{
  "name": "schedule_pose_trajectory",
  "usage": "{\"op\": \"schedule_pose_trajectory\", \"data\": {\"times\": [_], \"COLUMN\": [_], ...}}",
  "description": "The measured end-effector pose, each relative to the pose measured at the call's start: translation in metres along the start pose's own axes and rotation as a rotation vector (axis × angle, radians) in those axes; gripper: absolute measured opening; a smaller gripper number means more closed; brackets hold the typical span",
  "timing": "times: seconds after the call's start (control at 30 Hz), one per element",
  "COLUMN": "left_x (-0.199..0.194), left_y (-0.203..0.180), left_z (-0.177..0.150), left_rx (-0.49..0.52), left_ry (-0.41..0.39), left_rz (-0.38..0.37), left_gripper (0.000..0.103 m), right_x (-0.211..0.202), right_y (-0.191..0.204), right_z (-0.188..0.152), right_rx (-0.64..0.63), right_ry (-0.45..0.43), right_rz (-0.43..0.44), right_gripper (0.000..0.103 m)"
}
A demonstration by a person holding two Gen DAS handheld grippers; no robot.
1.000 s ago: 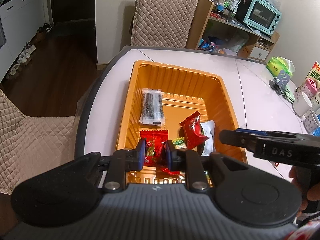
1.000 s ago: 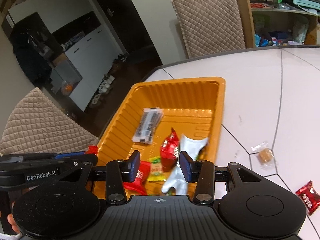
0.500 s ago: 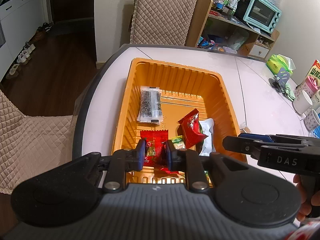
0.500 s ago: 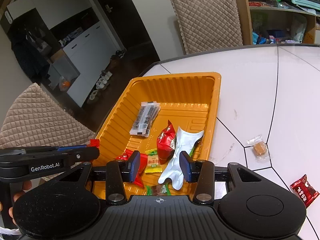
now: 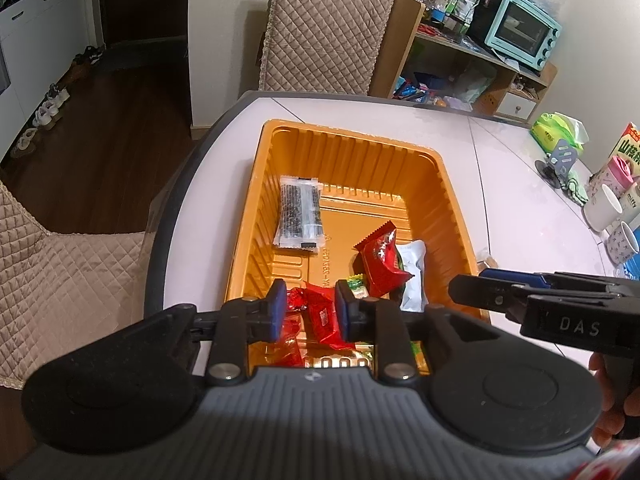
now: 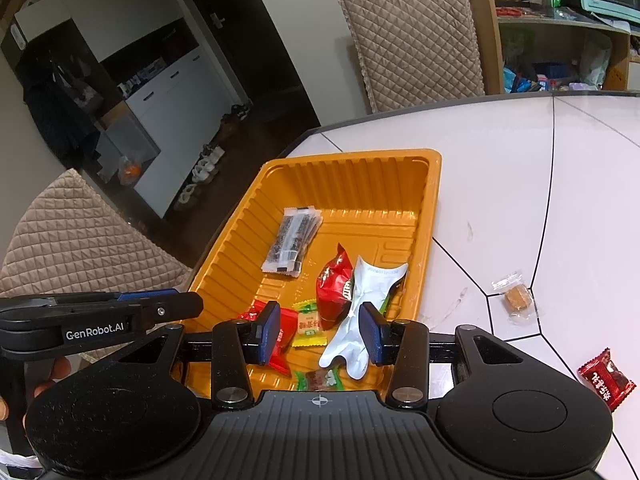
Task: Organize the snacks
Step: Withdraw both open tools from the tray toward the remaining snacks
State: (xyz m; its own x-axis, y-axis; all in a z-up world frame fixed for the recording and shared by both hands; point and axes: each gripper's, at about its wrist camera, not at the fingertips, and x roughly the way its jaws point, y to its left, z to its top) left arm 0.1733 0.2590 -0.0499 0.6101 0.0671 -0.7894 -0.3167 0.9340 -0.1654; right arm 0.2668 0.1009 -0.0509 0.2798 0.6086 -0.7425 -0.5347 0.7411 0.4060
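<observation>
An orange tray (image 5: 348,136) (image 6: 352,158) holds a black-seed bar packet (image 5: 300,216), a red packet (image 5: 382,264), a white packet (image 5: 414,276) and a yellow-green candy (image 6: 308,322). My left gripper (image 5: 310,310) hangs over the tray's near end with its jaws opening. A small red packet (image 5: 322,316) lies tilted between them, free of the pads. My right gripper (image 6: 318,332) stands open above the tray's near right corner and holds nothing. On the table to the right lie a brown candy (image 6: 516,300) and a dark red packet (image 6: 606,378).
Quilted chairs stand at the table's far side (image 5: 324,28) and on the left (image 5: 60,272). At the right edge are mugs (image 5: 604,208), a carton and a green tissue pack (image 5: 556,132). A shelf with a blue oven (image 5: 520,36) stands behind.
My left gripper's jaws have parted slightly, and the small red packet has slipped out of their grip and tilted down toward the tray. The right gripper has shifted only slightly.
</observation>
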Motion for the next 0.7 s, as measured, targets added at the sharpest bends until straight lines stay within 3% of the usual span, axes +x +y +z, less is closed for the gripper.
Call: {"op": "schedule_pose_trajectory", "data": {"times": [0.3, 0.7], "left_x": [-0.018, -0.056], "left_y": [-0.003, -0.024], "left_z": [-0.008, -0.047], "left_rx": [-0.01, -0.015], "left_ry": [-0.008, 0.005], "left_rz": [0.001, -0.019], "left_gripper": [0.023, 0.023], "right_x": [-0.016, -0.064], "right_y": [0.003, -0.004], "right_z": [-0.006, -0.042], "right_rx": [-0.002, -0.008], "right_ry": [-0.015, -0.013], "right_rz": [0.012, 0.012], "right_gripper": [0.044, 0.044]}}
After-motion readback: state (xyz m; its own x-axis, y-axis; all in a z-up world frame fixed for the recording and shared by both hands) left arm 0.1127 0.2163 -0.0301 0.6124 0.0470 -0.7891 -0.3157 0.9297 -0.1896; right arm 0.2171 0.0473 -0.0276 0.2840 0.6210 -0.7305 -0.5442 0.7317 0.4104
